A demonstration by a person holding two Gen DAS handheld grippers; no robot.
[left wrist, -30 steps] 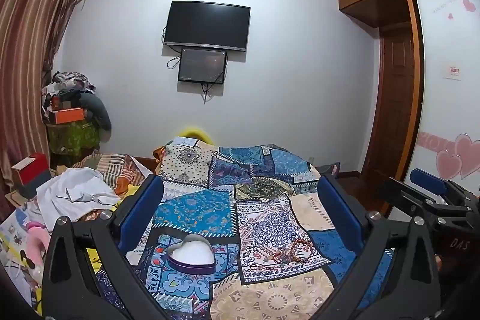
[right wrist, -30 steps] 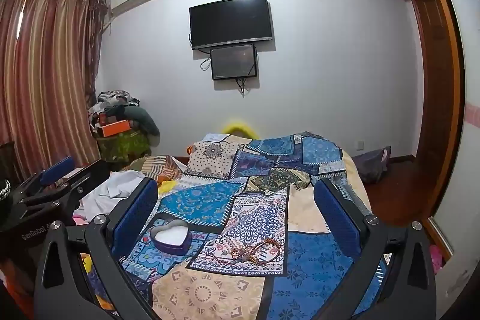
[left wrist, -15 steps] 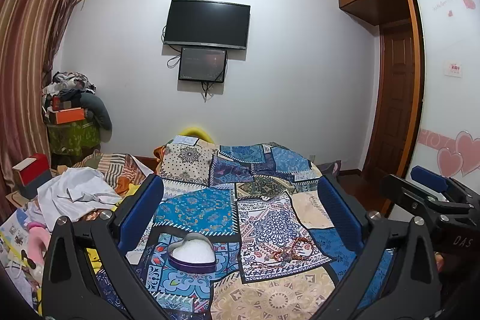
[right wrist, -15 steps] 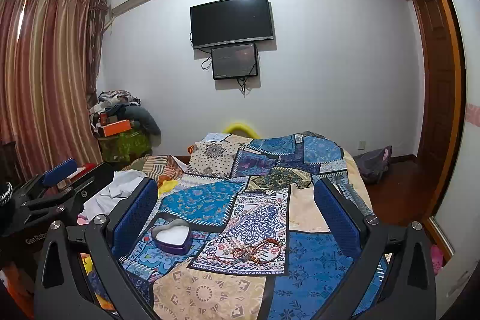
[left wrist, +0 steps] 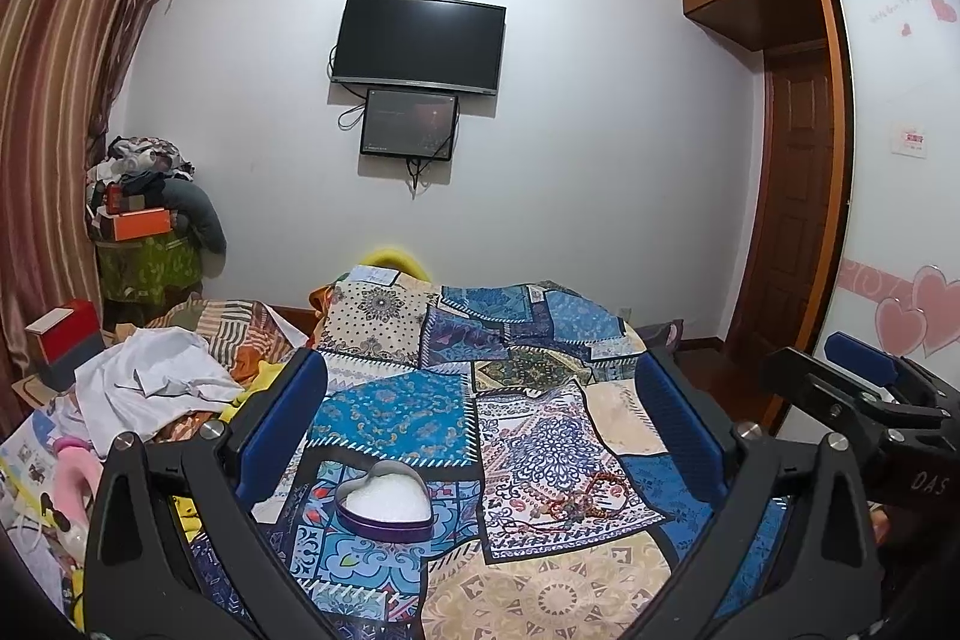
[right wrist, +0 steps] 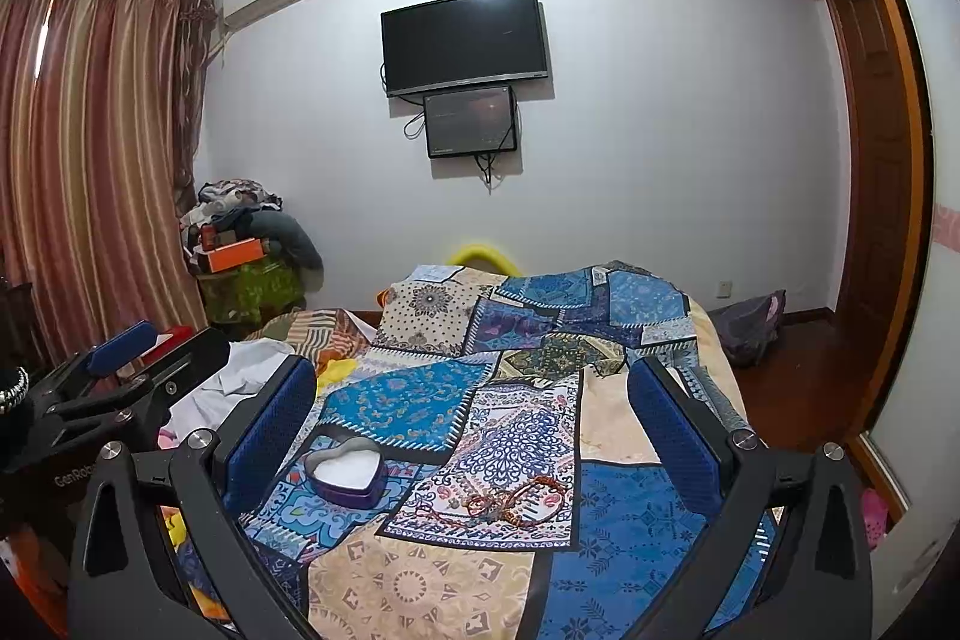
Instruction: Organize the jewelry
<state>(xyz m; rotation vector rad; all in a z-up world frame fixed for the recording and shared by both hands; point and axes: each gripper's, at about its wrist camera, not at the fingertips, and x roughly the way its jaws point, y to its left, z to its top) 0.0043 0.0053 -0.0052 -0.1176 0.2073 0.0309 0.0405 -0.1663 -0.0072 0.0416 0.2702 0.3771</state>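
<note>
Jewelry, a tangle of red and brown beaded strings and bracelets (left wrist: pixel 573 505) (right wrist: pixel 510 505), lies loose on the patterned blue and beige patchwork bedspread (left wrist: pixel 540 592) (right wrist: pixel 420 586). Near it, to the left and apart from it, sits an open purple heart-shaped tin box with a white lining (left wrist: pixel 384 502) (right wrist: pixel 345 472), with none of the strings inside it.

Both tools hang above the near end of the bed. The left gripper (left wrist: pixel 480 424) has its blue-padded fingers spread wide with nothing between them, framing the box and the tangle. The right gripper (right wrist: pixel 471 430) is likewise spread wide and empty, with both items between its fingers in view.

A dark wall-mounted television (left wrist: pixel 418 43) (right wrist: pixel 465 40) hangs on the far wall.
</note>
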